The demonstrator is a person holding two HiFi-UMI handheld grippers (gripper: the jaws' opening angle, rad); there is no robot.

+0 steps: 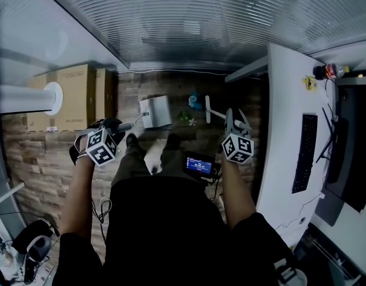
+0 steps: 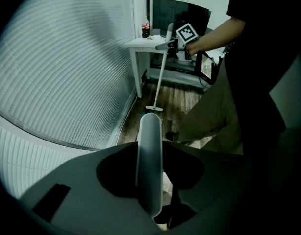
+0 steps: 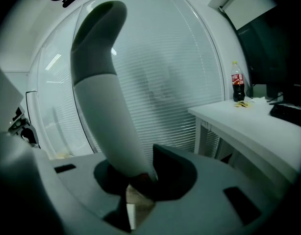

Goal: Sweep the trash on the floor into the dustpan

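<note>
In the head view my left gripper (image 1: pixel 119 126) is shut on the handle of a white dustpan (image 1: pixel 155 111), which rests on the wood floor ahead of the person's feet. My right gripper (image 1: pixel 233 124) is shut on the grey-and-white handle of a broom (image 1: pixel 208 108), whose head sits on the floor right of the dustpan. Small blue and green trash (image 1: pixel 189 107) lies between dustpan and broom. In the left gripper view the dustpan handle (image 2: pixel 149 155) runs up between the jaws, with the broom (image 2: pixel 161 75) beyond. In the right gripper view the broom handle (image 3: pixel 104 87) stands between the jaws.
A white desk (image 1: pixel 284 136) runs along the right with a keyboard (image 1: pixel 303 154), a monitor (image 1: pixel 353 159) and a cola bottle (image 1: pixel 330 71). Cardboard boxes (image 1: pixel 73 94) stand at the left. Window blinds (image 2: pixel 67 72) line the far wall. A device with a lit screen (image 1: pixel 199 165) hangs at the person's waist.
</note>
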